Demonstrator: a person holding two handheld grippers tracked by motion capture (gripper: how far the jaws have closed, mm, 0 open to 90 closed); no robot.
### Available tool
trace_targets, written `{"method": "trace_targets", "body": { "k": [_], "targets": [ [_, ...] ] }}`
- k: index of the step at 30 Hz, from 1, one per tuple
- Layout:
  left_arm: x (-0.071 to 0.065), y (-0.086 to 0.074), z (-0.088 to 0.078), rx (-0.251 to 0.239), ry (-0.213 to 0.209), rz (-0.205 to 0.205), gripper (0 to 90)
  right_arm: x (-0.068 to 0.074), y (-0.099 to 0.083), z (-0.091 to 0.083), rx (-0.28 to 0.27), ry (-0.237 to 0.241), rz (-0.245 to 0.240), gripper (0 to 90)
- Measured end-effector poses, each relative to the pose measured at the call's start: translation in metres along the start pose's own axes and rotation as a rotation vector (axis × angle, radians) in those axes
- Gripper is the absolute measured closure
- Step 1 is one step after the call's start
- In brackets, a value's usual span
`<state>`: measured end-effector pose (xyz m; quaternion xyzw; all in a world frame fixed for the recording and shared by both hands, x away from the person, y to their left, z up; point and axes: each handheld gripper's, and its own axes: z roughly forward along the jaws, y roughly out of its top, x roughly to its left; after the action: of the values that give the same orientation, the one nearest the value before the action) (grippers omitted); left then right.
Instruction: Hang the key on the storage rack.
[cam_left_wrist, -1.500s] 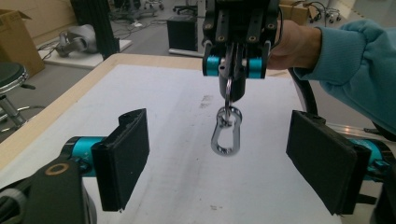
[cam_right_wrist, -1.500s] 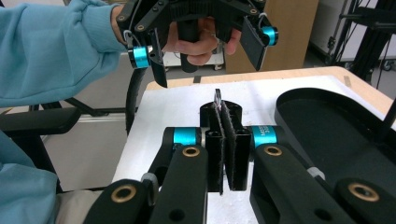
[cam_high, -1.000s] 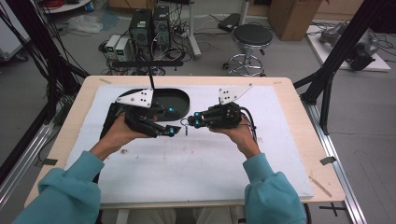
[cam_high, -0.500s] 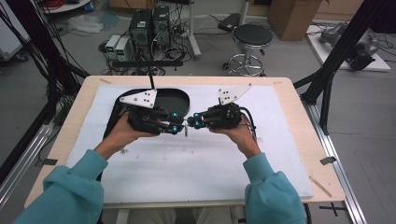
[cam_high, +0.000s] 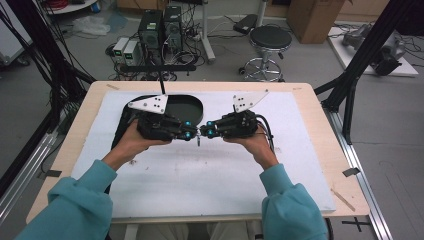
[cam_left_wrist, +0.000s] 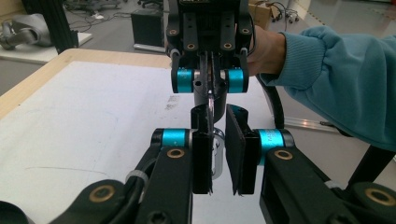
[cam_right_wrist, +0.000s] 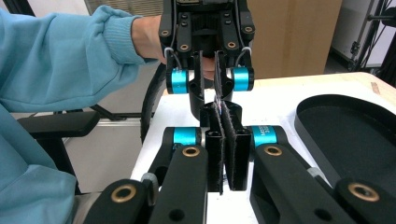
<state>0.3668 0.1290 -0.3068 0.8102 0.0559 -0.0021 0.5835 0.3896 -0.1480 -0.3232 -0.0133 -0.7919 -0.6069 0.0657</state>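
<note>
My two grippers meet tip to tip above the middle of the white mat (cam_high: 210, 180). A small silver metal piece (cam_left_wrist: 216, 156) sits between them and hangs a little below the tips (cam_high: 199, 142). In the right gripper view, my right gripper (cam_right_wrist: 225, 140) is shut on it, with the pads pressed close around its thin edge. My left gripper (cam_left_wrist: 219, 156) is open. Its jaws stand on either side of the piece, with a gap at the right pad. The right gripper (cam_left_wrist: 210, 91) faces the left gripper head on, and the left gripper (cam_right_wrist: 209, 81) shows opposite.
A black oval tray (cam_high: 187, 105) lies on the mat behind the left gripper, and its rim (cam_right_wrist: 303, 116) is near the right one. The wooden table edge (cam_high: 320, 130) runs along the right. A stool (cam_high: 270, 37) and computer boxes (cam_high: 160, 27) stand beyond the far edge.
The left gripper has moved right towards the right gripper, closing the gap between the tips. Its jaws now stand around the metal piece that the right gripper holds.
</note>
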Motion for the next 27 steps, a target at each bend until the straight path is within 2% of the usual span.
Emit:
{"method": "trace_targets", "body": {
  "k": [7,19,21,27],
  "targets": [
    [0.0001,0.0002,-0.0010,-0.003,0.008,-0.011,87.2,0.0005,0.0003,0.0006,-0.004,0.004,-0.006,88.9],
    [0.0005,-0.0009,0.0001,0.003,0.000,-0.022,88.0,-0.0007,-0.0003,0.0014,0.004,0.011,-0.008,88.9],
    [0.0007,-0.0007,-0.0007,0.010,-0.002,-0.014,88.1,0.0000,-0.0001,0.0017,0.007,0.009,-0.007,88.9],
    [-0.0012,-0.0002,-0.0008,0.016,0.004,-0.028,88.4,-0.0008,-0.0007,0.0026,0.001,0.020,-0.006,88.8]
  ]
}}
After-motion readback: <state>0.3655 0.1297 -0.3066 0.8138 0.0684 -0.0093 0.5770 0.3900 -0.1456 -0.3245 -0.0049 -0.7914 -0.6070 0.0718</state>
